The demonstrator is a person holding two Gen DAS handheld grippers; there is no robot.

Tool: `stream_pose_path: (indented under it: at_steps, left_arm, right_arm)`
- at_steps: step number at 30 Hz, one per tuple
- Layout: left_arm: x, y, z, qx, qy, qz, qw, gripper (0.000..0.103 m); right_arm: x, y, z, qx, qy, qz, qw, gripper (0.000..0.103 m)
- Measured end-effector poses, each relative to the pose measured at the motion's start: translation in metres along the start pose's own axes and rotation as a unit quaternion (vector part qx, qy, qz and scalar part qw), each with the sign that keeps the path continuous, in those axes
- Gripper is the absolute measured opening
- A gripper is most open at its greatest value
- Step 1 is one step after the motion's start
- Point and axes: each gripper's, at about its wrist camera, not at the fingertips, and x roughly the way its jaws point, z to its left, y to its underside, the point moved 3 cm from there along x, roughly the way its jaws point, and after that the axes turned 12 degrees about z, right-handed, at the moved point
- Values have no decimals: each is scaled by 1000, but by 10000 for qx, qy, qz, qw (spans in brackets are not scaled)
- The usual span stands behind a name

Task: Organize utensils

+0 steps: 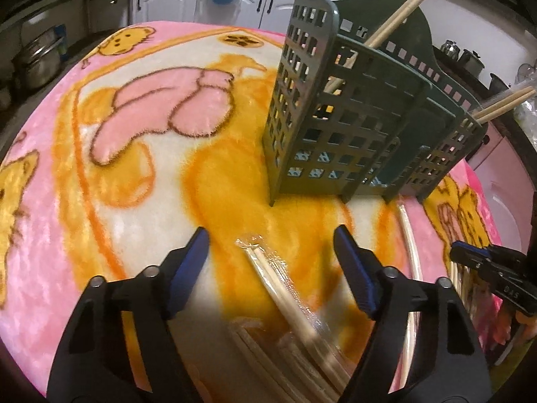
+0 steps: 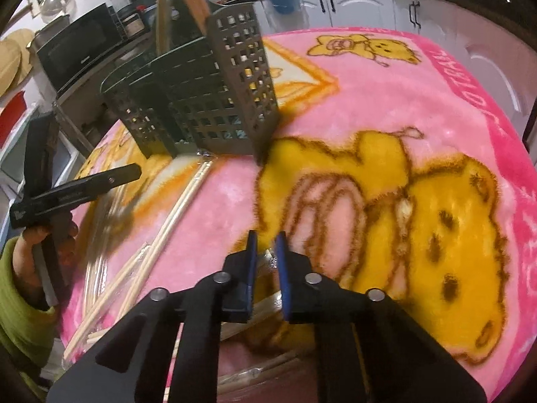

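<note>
With the right tool (image 2: 266, 247) clamped on wrapped chopsticks (image 2: 268, 258) and the left tool (image 1: 272, 245) apart, lift level toward the holder (image 2: 214, 100).

Counter covered by a plush pink blanket (image 1: 50, 235) with yellow bear and orange motifs. On it: one dark green perforated utensil caddy (image 1: 339, 141), standing upright toward the far side; several plastic-wrapped chopstick pairs (image 1: 285, 288), lying loose on the near side, some overlapping.
</note>
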Motion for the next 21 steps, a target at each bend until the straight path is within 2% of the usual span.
stream_pose_path:
  at_steps: [8, 15, 16, 21]
  left_arm:
    - [-1, -6, 6, -42, -191, 1, 9998, 31]
    - [-1, -7, 8, 20, -327, -12, 9995, 11]
    - [-1, -7, 8, 36, -308, -22, 9995, 5]
    - [-9, -4, 0, 132, -103, -62, 9998, 0]
  right_arm:
    - [-12, -5, 10, -165, -44, -300, 9994, 3]
    - [-23, -8, 11, -139, -13, -473, 9988, 3]
    - [-25, -9, 11, -140, -1, -512, 9986, 3]
    - [-39, -15, 16, -199, 35, -718, 9972, 3]
